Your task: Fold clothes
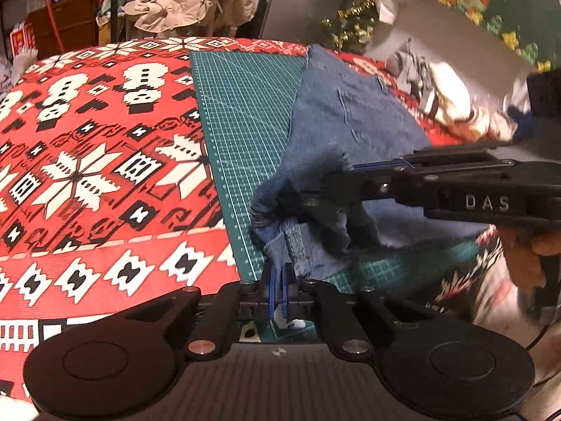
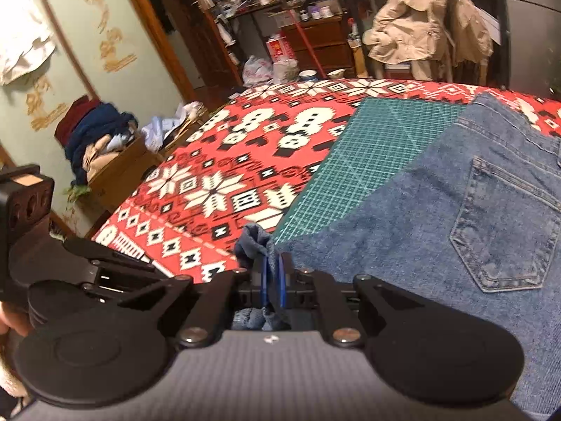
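Note:
Blue denim jeans [image 1: 350, 112] lie on a green cutting mat [image 1: 238, 105], with the near edge lifted and bunched. At the bottom of the left wrist view, my left gripper [image 1: 279, 279] is shut on a hem of the denim. My right gripper [image 1: 345, 171] comes in from the right and pinches a frayed denim edge just above it. In the right wrist view, the right gripper [image 2: 273, 275] is shut on a fold of the jeans [image 2: 438, 210], whose back pocket faces up. The black body of the left tool [image 2: 70, 263] shows at the left edge.
The mat [image 2: 368, 147] rests on a red, white and black patterned cloth [image 1: 87, 140] that covers the table. A heap of other clothes [image 1: 445, 98] lies at the far right. A beige jacket [image 2: 420, 17] hangs on a chair behind the table, among cluttered shelves.

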`<state>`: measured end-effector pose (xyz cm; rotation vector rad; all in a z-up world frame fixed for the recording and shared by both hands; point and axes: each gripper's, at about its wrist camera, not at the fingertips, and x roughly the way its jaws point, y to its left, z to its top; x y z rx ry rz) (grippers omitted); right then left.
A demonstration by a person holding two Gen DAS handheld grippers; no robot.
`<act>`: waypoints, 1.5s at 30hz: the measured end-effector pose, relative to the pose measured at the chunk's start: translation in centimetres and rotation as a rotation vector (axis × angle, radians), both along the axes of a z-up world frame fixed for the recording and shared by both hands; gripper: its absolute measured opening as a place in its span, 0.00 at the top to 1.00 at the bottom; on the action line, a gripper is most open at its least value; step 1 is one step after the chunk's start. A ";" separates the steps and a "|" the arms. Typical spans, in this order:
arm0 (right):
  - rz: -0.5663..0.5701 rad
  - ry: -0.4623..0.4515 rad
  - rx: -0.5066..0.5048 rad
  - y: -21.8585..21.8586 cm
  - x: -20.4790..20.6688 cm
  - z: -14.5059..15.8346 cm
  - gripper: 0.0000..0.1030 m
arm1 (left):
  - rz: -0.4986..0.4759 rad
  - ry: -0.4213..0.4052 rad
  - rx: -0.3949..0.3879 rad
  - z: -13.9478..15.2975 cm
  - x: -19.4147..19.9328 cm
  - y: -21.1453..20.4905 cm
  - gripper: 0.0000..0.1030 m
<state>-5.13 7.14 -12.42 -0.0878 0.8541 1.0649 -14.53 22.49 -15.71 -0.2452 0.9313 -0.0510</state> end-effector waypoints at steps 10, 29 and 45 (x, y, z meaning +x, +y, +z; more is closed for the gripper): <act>0.172 -0.137 -0.137 2.8 -4.8 -2.5 0.81 | 0.138 0.041 -0.306 -1.7 -0.6 4.2 0.96; 0.059 -0.010 -0.017 -3.5 -2.3 0.2 0.76 | 0.214 0.045 -0.433 -1.8 1.9 6.6 0.68; -0.441 0.238 -0.005 -21.9 4.2 -2.2 0.90 | 0.168 -0.027 -0.278 -1.0 2.1 4.0 0.94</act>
